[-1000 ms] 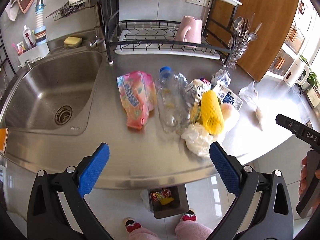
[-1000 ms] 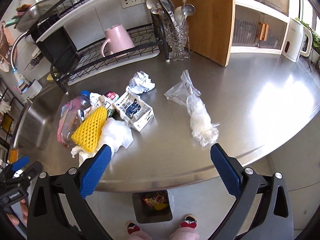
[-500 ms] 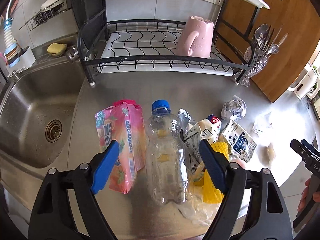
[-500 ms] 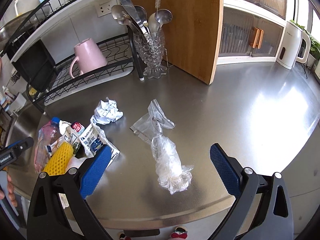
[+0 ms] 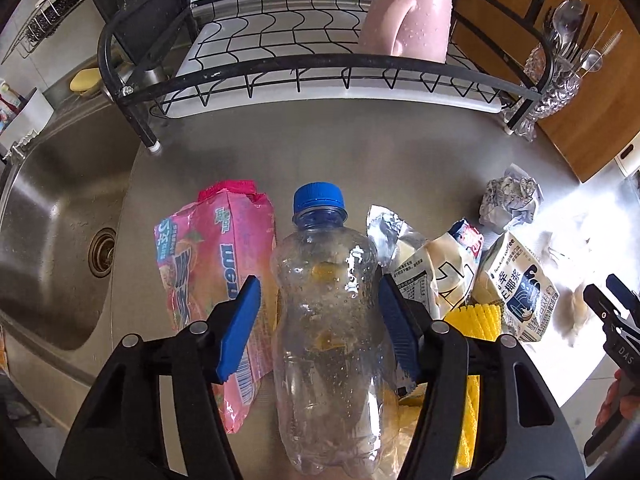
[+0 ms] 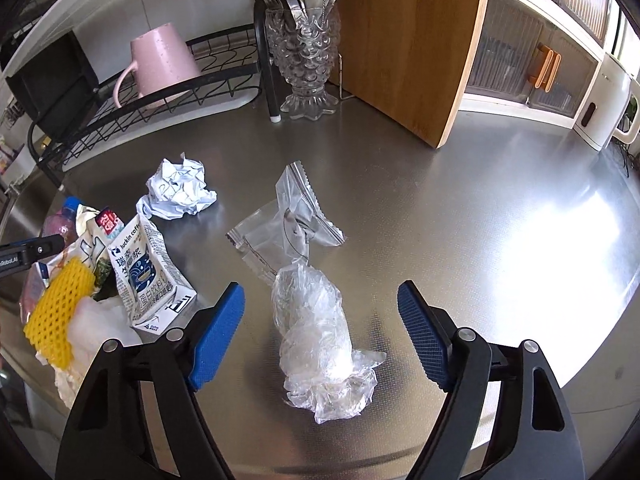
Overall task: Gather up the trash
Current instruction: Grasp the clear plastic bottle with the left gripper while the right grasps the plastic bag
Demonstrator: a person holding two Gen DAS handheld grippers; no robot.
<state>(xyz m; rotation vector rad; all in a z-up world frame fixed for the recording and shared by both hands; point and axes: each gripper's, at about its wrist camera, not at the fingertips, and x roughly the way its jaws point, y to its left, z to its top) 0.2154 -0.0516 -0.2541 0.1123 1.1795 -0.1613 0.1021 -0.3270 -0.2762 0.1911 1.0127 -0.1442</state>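
The left gripper [image 5: 320, 312], jaws apart, straddles the clear plastic bottle with blue cap [image 5: 328, 320] lying on the stainless steel counter [image 5: 320, 152]. The right gripper [image 6: 320, 336], jaws apart, straddles the crumpled clear plastic bag [image 6: 320, 340].

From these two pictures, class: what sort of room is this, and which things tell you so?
Most likely a home kitchen: a steel sink set into the worktop, a dish rack holding a pink mug, and a glass holder of spoons beside a wooden chopping board.
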